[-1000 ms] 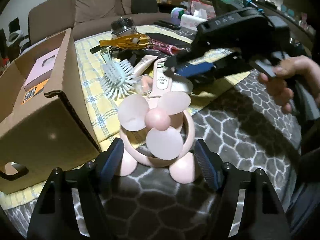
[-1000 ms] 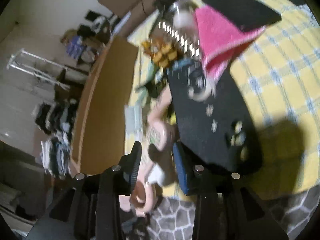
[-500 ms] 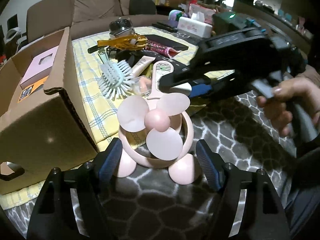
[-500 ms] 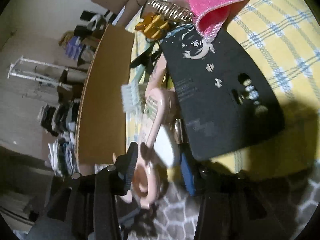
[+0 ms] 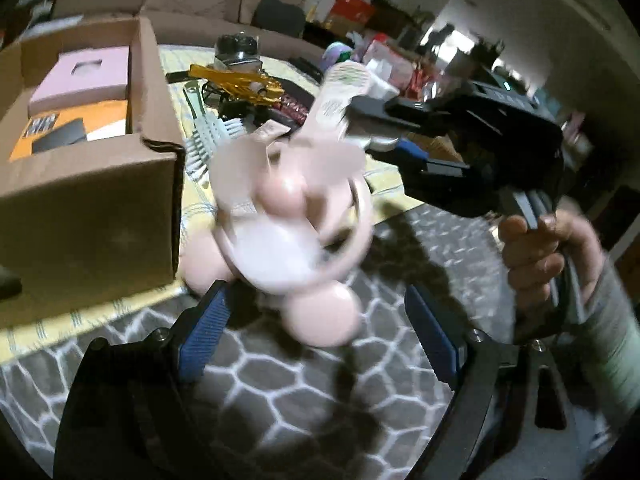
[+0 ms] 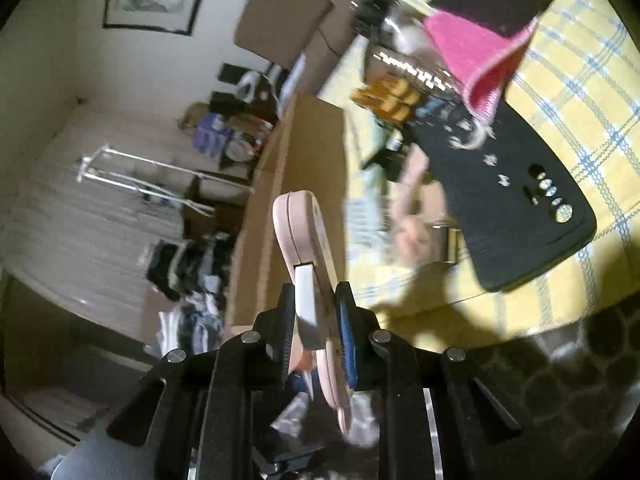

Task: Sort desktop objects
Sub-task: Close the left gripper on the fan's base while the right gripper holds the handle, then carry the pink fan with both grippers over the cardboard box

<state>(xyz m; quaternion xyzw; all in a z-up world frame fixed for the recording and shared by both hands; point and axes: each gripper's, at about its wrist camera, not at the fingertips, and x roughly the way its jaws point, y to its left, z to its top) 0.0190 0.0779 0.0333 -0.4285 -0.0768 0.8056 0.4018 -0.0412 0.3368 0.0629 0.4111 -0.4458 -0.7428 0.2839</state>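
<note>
step: lifting fan [image 5: 296, 216] by handle, mid-frame, beside box [image 5: 88, 168] | right gripper [image 6: 314, 320] clamping handle | left gripper [image 5: 316, 340] opening, touching nothing | tip: keeping grip firm, swinging slow over box

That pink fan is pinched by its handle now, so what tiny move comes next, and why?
Probably carry the pink fan leftward over the cardboard box. The right gripper is clamped on its handle, the fan is tilted up, and the left gripper is opening its jaws around it without touching.
</note>
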